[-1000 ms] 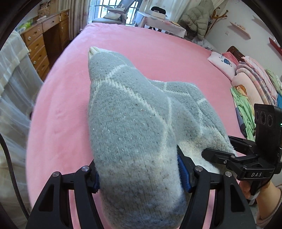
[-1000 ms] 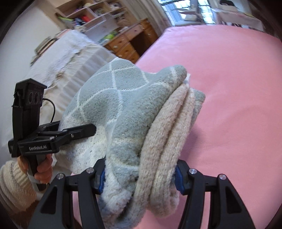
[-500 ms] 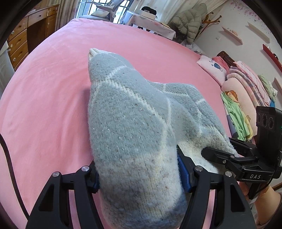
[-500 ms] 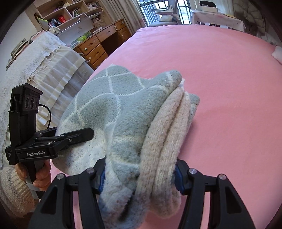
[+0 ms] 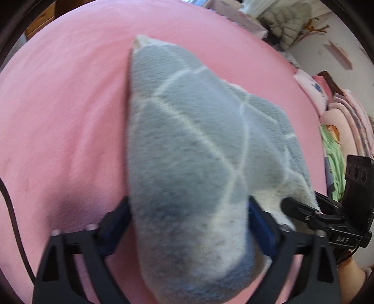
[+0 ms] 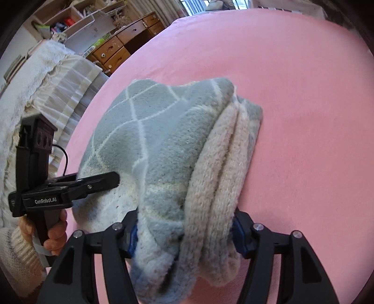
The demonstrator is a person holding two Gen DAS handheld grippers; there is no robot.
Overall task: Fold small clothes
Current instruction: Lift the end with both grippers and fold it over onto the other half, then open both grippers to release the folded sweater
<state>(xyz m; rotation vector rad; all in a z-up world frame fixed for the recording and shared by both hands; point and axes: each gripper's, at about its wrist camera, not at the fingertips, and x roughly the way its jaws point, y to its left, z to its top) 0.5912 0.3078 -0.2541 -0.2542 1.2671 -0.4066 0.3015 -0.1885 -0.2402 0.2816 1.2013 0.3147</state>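
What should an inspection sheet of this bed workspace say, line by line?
Surface: pink bed, smooth.
Job's things: one grey knit, folded, cream lining showing, between both pairs of jaws.
Clutter: clothes pile at the bed's edge.
Grippers: left gripper, jaws have just been opening, pads clear of the knit. Right gripper, jaws have just been opening slightly, pads against the knit.
Cables: black cable beside the left gripper.
Surroundings: drawers, shelves, jacket.
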